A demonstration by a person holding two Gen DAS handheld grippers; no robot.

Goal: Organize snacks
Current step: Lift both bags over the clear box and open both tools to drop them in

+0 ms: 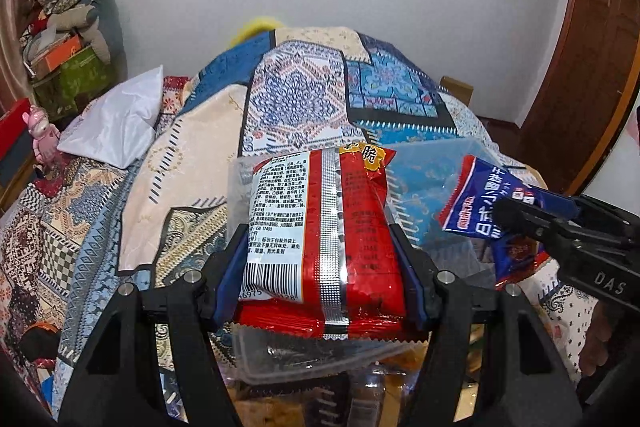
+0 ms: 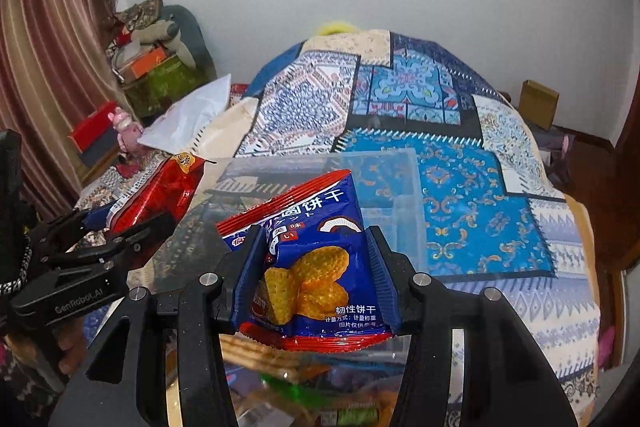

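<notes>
My left gripper [image 1: 318, 231] is shut on a red snack packet [image 1: 320, 227] with a white label and silver seam, held above a clear plastic box [image 1: 424, 187]. It also shows at the left of the right wrist view, the left gripper [image 2: 120, 223] holding the red packet [image 2: 160, 195]. My right gripper [image 2: 316, 235] is shut on a blue biscuit packet [image 2: 316, 267] with red edges, held over the clear box [image 2: 400, 187]. In the left wrist view the right gripper [image 1: 516, 219] holds the blue packet [image 1: 480, 203] at the right.
The box sits on a bed with a patchwork quilt [image 2: 460, 131]. More snack packets [image 2: 320, 387] lie in a clear container below the grippers. A white pillow [image 1: 116, 119] lies left; a cardboard box [image 2: 538, 103] and a wooden door [image 1: 592, 47] stand right.
</notes>
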